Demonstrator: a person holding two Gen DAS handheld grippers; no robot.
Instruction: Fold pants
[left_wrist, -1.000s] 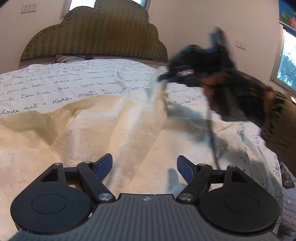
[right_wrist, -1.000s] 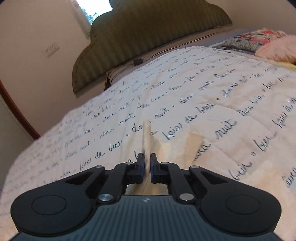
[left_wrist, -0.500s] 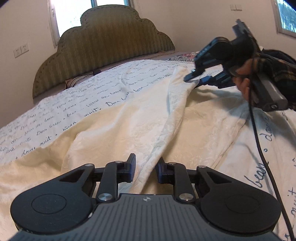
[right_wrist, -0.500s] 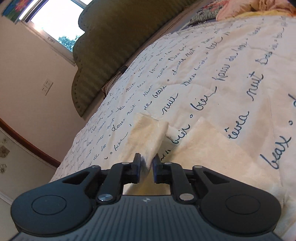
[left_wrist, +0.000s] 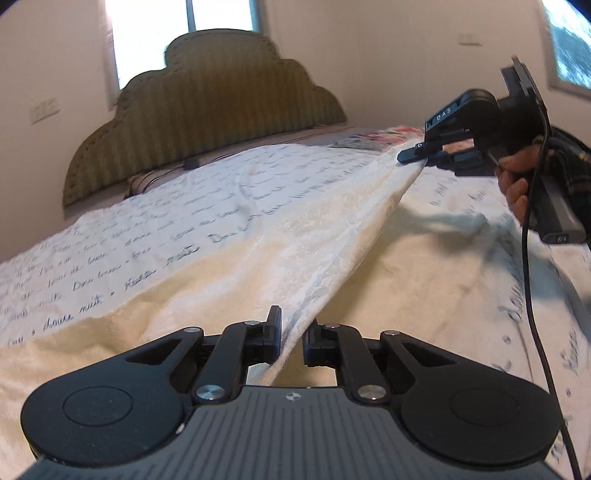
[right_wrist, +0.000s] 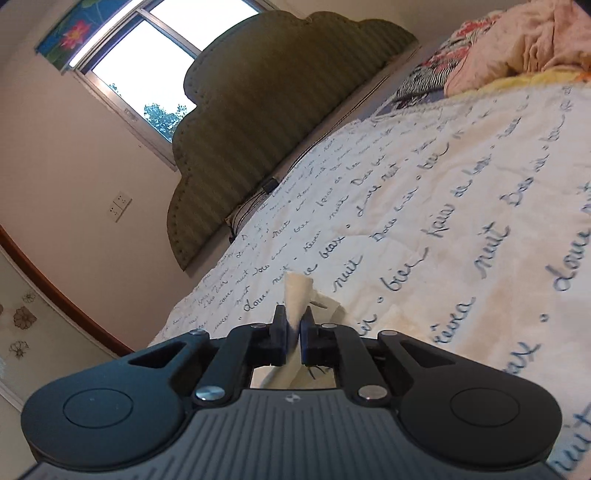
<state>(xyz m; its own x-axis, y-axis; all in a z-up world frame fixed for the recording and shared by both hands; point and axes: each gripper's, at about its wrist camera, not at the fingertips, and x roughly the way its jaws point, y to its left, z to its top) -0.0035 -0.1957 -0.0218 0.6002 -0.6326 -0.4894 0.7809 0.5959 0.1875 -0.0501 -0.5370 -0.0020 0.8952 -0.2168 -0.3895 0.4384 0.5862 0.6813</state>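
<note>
Cream pants (left_wrist: 295, 240) lie spread over the bed, and one edge is lifted into a taut ridge between my two grippers. My left gripper (left_wrist: 291, 338) is closing, with the near end of that ridge pinched between its pads. At the far right of the left wrist view, my right gripper (left_wrist: 417, 155) is held by a hand (left_wrist: 513, 181) and grips the other end. In the right wrist view, the right gripper (right_wrist: 292, 339) is shut on a corner of the pants (right_wrist: 296, 295), which sticks up past the fingertips.
A white bedspread with blue script (right_wrist: 443, 221) covers the bed under the pants. A green padded headboard (left_wrist: 203, 110) stands at the far end. Pink bedding and patterned pillows (right_wrist: 517, 48) are piled at the head. A black cable (left_wrist: 532, 295) hangs from the right gripper.
My left jaws went from wide open to closed on the fabric ridge. The right gripper carried its corner farther right, pulling the edge taut. Both views have rolled.
</note>
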